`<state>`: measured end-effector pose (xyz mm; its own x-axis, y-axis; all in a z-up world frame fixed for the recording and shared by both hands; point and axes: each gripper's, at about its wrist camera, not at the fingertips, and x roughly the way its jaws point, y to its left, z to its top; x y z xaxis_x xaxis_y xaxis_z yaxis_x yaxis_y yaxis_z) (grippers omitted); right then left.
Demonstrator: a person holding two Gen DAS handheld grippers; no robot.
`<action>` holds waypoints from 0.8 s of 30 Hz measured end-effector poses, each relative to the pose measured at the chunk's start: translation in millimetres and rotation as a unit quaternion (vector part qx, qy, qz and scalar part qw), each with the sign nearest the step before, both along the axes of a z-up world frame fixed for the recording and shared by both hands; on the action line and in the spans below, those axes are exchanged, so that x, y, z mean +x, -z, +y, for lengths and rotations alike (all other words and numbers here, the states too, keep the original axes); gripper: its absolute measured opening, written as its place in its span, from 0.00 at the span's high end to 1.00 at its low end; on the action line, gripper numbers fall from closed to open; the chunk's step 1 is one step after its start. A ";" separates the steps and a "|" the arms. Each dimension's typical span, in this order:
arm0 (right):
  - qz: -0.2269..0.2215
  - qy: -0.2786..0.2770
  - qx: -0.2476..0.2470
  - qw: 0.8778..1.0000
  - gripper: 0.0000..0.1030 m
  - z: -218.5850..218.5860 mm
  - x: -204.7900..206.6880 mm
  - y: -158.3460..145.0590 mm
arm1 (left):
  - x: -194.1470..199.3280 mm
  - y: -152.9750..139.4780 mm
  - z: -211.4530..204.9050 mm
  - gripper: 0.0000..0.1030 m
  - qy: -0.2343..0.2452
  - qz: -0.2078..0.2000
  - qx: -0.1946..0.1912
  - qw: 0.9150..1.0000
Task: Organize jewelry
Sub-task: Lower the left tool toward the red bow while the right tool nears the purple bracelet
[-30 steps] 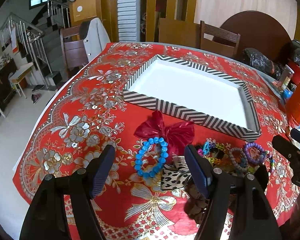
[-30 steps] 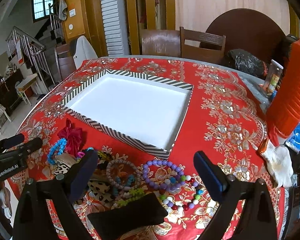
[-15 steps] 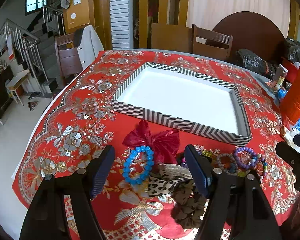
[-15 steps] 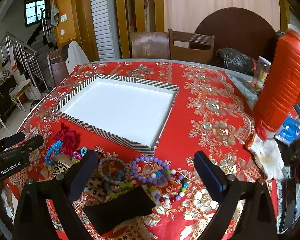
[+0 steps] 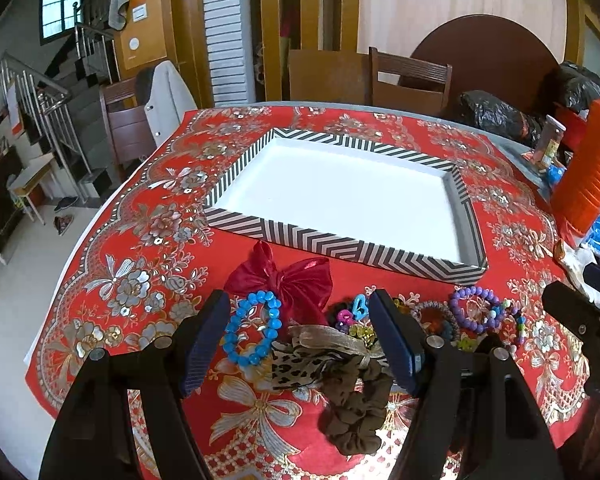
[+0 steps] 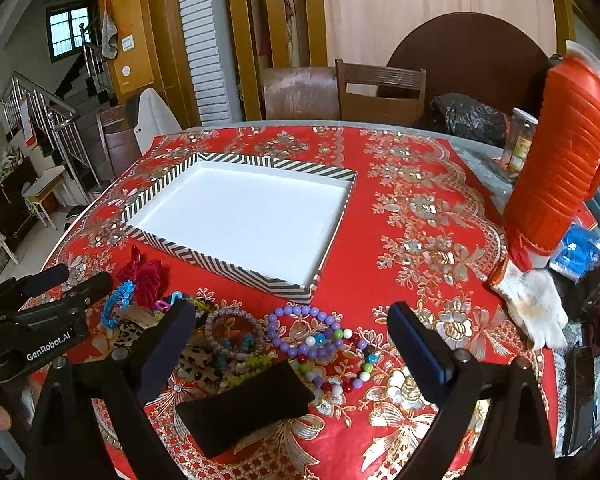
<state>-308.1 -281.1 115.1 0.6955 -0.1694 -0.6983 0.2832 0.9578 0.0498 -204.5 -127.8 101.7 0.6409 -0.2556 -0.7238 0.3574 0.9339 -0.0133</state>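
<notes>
A white tray with a black-and-white chevron rim (image 5: 340, 246) (image 6: 228, 268) lies empty on the red floral tablecloth. In front of it sits a pile of jewelry: a blue bead bracelet (image 5: 253, 327) (image 6: 114, 308), a red bow (image 5: 296, 280) (image 6: 144, 274), a purple bead bracelet (image 5: 476, 310) (image 6: 300, 330), a leopard scrunchie (image 5: 296, 368), a brown scrunchie (image 5: 356, 404) and a black cushion (image 6: 244, 408). My left gripper (image 5: 300, 340) is open above the blue bracelet and bow. My right gripper (image 6: 292, 350) is open above the purple bracelet.
An orange thermos (image 6: 560, 152), a glass jar (image 6: 518, 144), a white work glove (image 6: 534, 306) and blue packets (image 6: 580, 248) stand at the table's right side. Wooden chairs (image 6: 380, 92) stand behind the table. A staircase (image 5: 32, 92) is at the far left.
Both grippers have pulled back and risen, so the tray and jewelry pile look farther away. Both stay open and empty. No object has moved.
</notes>
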 end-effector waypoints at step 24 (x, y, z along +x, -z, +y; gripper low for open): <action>0.009 0.007 0.010 1.000 0.04 -0.4 -10.8 -0.3 | -10.3 -1.4 -8.6 0.35 0.016 0.003 0.000 1.000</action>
<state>-318.9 -281.5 115.4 0.6810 -0.1653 -0.7134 0.2975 0.9526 0.0632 -214.8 -136.4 103.2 0.6273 -0.2758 -0.7283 0.3877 0.9217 -0.0152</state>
